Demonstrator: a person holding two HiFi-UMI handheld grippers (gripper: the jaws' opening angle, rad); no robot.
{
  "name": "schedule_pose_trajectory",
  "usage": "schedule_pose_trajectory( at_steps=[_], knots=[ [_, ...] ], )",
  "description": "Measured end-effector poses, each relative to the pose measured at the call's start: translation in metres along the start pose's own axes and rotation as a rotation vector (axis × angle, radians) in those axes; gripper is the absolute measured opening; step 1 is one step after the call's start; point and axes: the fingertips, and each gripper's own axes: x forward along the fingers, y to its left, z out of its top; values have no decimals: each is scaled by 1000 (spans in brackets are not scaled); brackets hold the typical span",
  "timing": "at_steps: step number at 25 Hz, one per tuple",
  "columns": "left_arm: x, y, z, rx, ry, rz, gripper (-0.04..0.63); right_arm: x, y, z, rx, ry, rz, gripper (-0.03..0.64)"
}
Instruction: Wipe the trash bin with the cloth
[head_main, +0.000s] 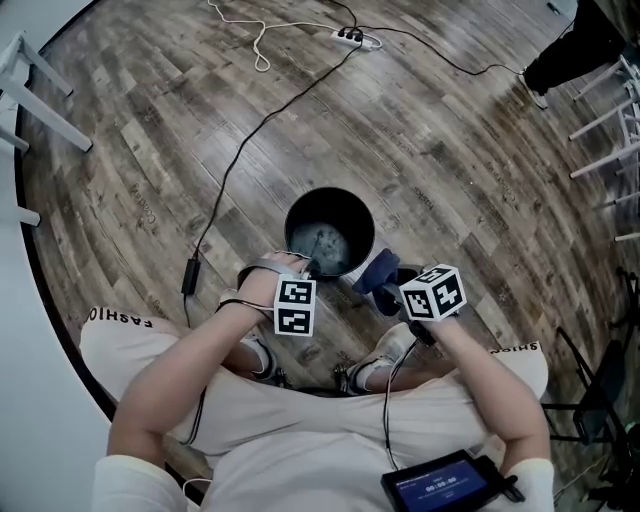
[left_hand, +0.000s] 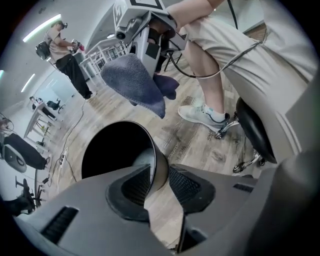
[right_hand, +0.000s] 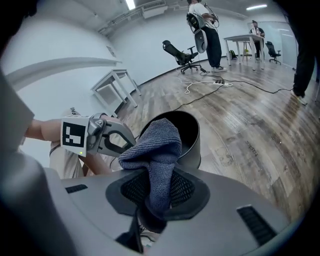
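A round black trash bin (head_main: 329, 232) stands on the wood floor in front of my knees. My left gripper (head_main: 310, 268) is shut on its near rim (left_hand: 159, 167), one pad inside the wall and one outside. My right gripper (head_main: 388, 292) sits just right of the bin, shut on a dark blue cloth (head_main: 375, 272). The cloth (right_hand: 156, 160) rises bunched from between the right jaws, in front of the bin (right_hand: 187, 137). From the left gripper view the cloth (left_hand: 135, 85) hangs above the bin's dark mouth (left_hand: 112, 150).
A black cable (head_main: 240, 160) runs across the floor to a power strip (head_main: 355, 38) at the back. White table legs (head_main: 30, 80) stand at the left, chair legs (head_main: 610, 130) at the right. My shoes (head_main: 380, 365) and a stool base (left_hand: 247, 150) sit close behind the bin.
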Motion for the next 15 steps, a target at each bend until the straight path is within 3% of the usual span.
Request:
schedule_pose_trajectory(
  at_steps=[8,15],
  knots=[
    [26,2,-15,91,49,44,112,44,3,-36,61,85,10,77],
    [38,5,-17,120,58,94,112,76,-19,-38,117,67,-18,77]
  ],
)
